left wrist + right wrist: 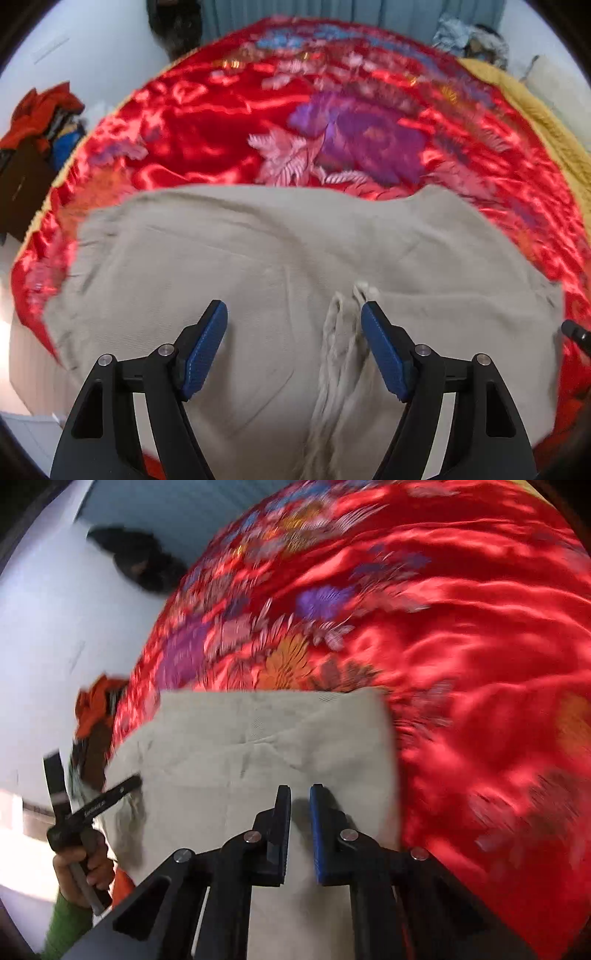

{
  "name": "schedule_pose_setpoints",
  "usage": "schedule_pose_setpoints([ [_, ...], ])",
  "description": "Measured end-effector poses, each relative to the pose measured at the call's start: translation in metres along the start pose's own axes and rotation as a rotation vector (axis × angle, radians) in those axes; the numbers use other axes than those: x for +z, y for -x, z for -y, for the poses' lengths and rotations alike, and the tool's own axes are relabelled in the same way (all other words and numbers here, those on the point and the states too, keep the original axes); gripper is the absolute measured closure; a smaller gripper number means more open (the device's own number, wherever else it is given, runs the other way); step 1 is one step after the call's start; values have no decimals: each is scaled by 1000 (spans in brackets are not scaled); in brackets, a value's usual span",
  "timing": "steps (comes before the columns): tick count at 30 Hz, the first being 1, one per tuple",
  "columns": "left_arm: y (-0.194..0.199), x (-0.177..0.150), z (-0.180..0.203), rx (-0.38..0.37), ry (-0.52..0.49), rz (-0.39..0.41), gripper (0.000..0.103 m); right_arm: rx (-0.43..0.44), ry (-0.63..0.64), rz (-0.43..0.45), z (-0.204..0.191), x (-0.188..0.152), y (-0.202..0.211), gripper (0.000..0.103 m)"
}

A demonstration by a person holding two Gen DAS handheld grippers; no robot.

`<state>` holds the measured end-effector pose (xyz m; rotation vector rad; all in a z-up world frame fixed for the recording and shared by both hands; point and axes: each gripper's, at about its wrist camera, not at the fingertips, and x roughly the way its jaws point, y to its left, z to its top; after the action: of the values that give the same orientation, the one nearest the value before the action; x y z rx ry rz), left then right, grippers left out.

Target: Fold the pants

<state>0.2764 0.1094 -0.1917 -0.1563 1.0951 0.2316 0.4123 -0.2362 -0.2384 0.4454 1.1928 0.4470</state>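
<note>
1. The pants (pixel 258 258) lie spread on the red bedspread (pixel 207 122), on its near part; the beige cloth covers the near half of the bed in your left view, and the flowered satin shows beyond it.
2. A pair of pale drawstrings (pixel 340 354) runs down the middle of the pants, bunched and blurred, with a knotted end toward the far side.
3. In your right view the pants (pixel 266 746) show a straight far edge and a squared far-right corner, with the bedspread (pixel 461 646) beyond and to the right of them.
4. Your left gripper (pixel 294 314) is over the pants with its jaws spread wide; nothing sits between the blue pads (pixel 207 347). The right-hand pad lies just beside the drawstrings.
5. Your right gripper (pixel 300 794) is also over the pants, near their right edge. Its jaws are nearly together, with a narrow gap; you cannot tell whether any cloth is caught between them.
6. To the left of the pants in the right view, your left hand (pixel 83 871) grips the handle of the other tool, a green sleeve (pixel 66 923) below it.
7. Off the bedspread's left side sits a heap of red and orange clothes (pixel 44 110).
8. A yellow blanket (pixel 535 110) edges the bedspread on its far right.
</note>
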Motion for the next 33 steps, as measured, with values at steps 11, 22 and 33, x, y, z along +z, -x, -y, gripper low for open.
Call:
schedule_pose_setpoints([
  [11, 5, -95, 11, -144, -99, -130, 27, 32, 38, -144, 4, -119, 20, 84],
  [22, 0, -96, -28, -121, 43, -132, 20, 6, 94, 76, -25, -102, 50, 49],
  [33, 43, -93, -197, -221, 593, 23, 22, 33, 35, 87, 1, -119, 41, 50],
])
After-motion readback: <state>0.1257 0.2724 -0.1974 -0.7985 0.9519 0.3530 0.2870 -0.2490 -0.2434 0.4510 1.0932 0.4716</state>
